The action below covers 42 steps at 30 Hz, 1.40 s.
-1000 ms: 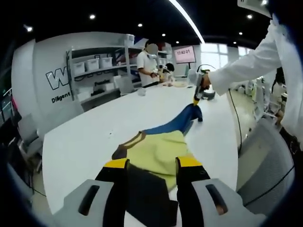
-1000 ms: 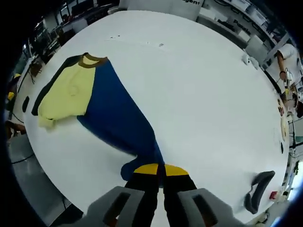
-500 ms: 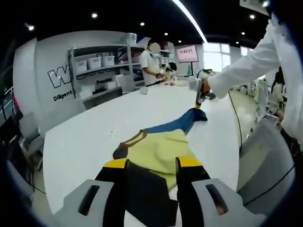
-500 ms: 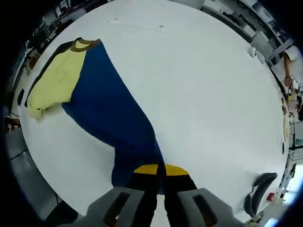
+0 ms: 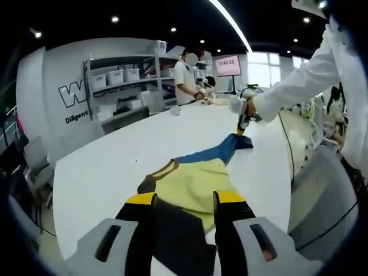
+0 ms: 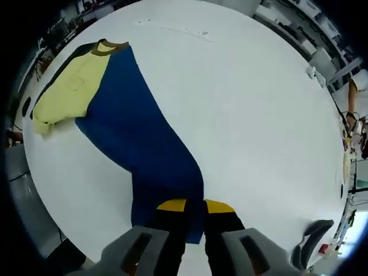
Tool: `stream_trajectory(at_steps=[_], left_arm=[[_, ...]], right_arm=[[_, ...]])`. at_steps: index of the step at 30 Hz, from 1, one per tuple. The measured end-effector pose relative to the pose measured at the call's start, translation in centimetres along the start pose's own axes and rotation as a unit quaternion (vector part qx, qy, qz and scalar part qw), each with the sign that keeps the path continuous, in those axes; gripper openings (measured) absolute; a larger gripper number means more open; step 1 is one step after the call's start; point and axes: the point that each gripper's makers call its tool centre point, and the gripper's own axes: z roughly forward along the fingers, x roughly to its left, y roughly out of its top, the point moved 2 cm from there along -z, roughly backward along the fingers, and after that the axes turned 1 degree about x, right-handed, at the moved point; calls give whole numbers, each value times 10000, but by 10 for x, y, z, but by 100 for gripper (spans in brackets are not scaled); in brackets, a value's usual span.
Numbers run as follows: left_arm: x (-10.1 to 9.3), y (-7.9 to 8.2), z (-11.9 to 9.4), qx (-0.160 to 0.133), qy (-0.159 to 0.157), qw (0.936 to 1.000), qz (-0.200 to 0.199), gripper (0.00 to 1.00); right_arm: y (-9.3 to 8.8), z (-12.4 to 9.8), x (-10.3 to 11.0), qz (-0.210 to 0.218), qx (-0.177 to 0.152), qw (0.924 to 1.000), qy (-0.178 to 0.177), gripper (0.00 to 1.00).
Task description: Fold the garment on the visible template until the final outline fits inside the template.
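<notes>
Surroundings: A large white oval tabletop [image 6: 247,103] carries the work. In the left gripper view, wall shelving with white storage bins [image 5: 118,77] is seen beyond it, a person in white [image 5: 185,77] stands at the far end, and a red wall display [image 5: 228,65] hangs behind. A grey office chair [image 5: 322,201] stands at the right edge of the tabletop.
Obstructions: No object is seen lying on the garment or between it and either gripper.
Garment: A yellow, blue and black fabric shirt with a brown collar [image 6: 138,144] lies spread on the tabletop, near its edge.
Left gripper [image 5: 185,199]: Black jaws with yellow tips are set apart; the black part of the garment lies between them. Whether the cloth is pinched cannot be told.
Right gripper [image 6: 194,206]: Jaws are closed on the blue end of the garment. In the left gripper view it is held by a white-sleeved arm [image 5: 299,80].
Position: The garment is stretched between the two grippers.
Orientation: The long axis runs gripper to gripper, with the collar and yellow panel toward the left gripper.
</notes>
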Motion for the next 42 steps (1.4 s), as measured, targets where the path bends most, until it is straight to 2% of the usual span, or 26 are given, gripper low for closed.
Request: stream_trajectory(at_steps=[11,19,22,26,32,36,42], left_arm=[[-8,4,2,-75,-107,9999,55,36],[-15,9,6,-138,-190,9997,95,36],[-18,11,7,-160,-223,9996,111,36],[-21,14,7,-167,-262,9994,154,36],[-23,15,8,-177,-298,9992,183,36],[-24,13,8,-143,-317,9992,188,36],[-23,12,6,-128,-298,9993,180,36]], right_arm=[[-9,-19,8,141,-365,9992,83,9],[-35,-25,10,270,-477,9984,105,10],[-44,-24,12,365,-491,9980,131,10],[-59,-22,14,717,-580,9955,227,12],[-81,-12,17,1040,-449,9931,308,14],[-86,-7,16,1159,-412,9919,325,17],[-84,-1,16,1597,-497,9848,471,21]])
